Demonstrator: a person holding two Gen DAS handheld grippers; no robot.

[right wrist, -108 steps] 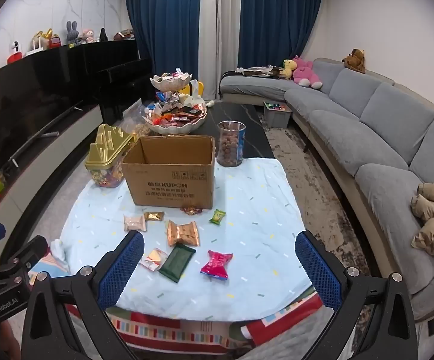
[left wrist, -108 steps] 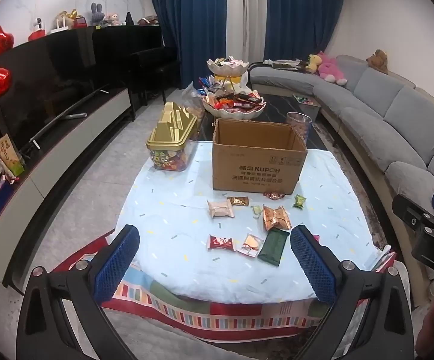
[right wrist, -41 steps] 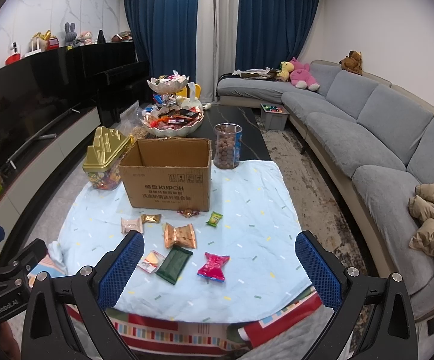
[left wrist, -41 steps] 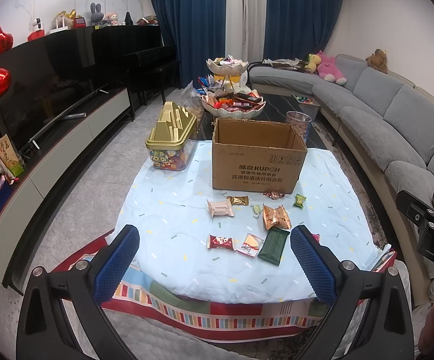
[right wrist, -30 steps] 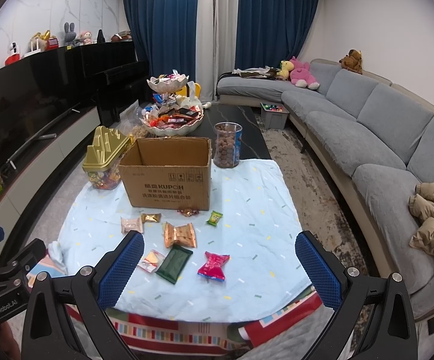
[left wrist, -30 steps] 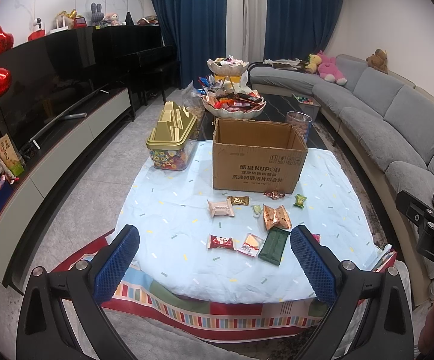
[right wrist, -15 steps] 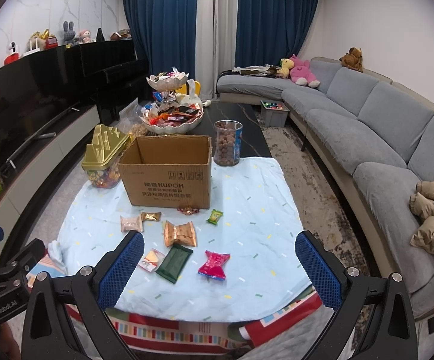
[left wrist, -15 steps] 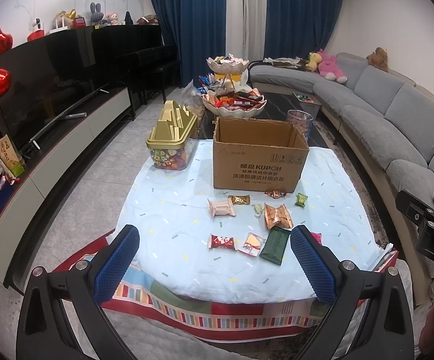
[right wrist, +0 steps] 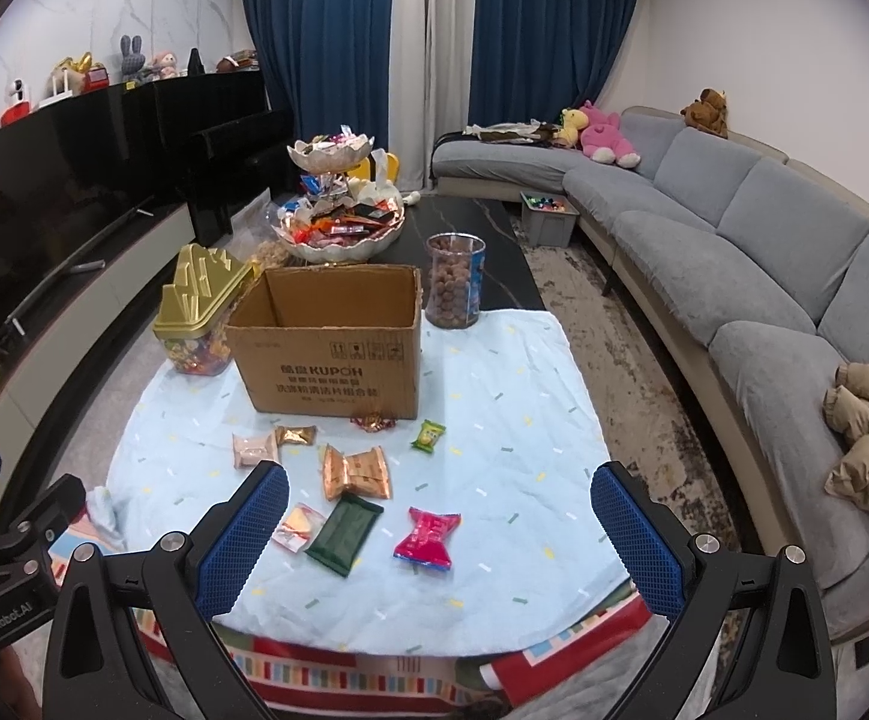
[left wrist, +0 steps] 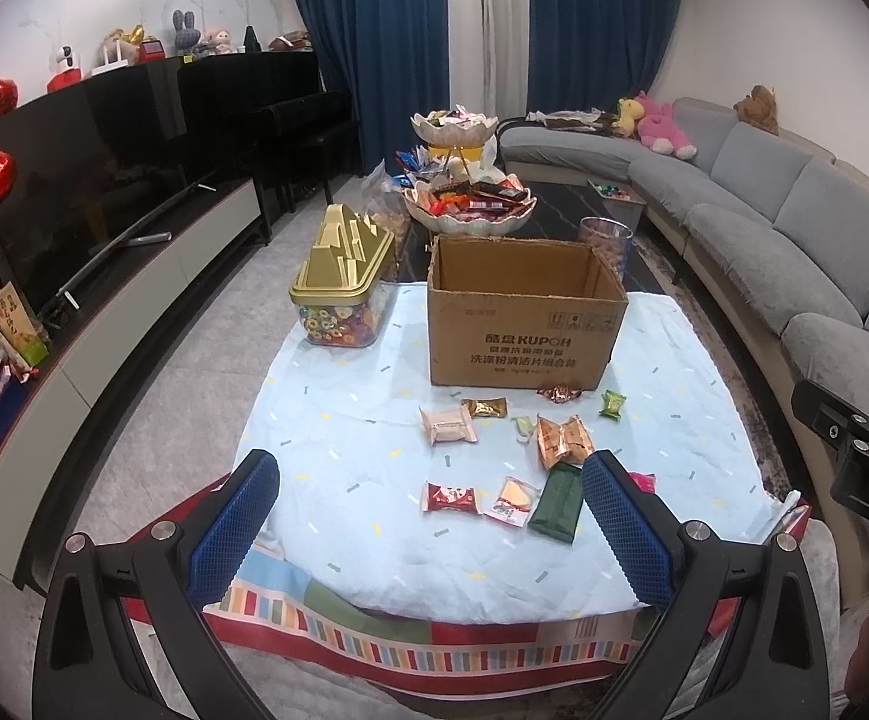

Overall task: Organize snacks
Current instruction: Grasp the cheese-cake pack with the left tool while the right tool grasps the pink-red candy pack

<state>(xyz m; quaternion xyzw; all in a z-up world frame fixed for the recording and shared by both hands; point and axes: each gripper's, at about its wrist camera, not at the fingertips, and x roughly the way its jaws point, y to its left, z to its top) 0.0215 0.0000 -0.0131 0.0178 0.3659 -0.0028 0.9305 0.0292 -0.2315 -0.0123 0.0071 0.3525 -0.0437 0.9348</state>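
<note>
Both tongs — left tongs (left wrist: 428, 516) and right tongs (right wrist: 437, 525) — gape wide and empty above the near edge of the surface (right wrist: 530, 396); wrapped snacks (right wrist: 355, 471) lie scattered on its pale blue cloth, just before the open cardboard box (right wrist: 329, 339)

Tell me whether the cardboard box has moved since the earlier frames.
No. The cardboard box sits as before, its near face just behind the red-gold candy, with the gold-lidded jar on its left.
</note>
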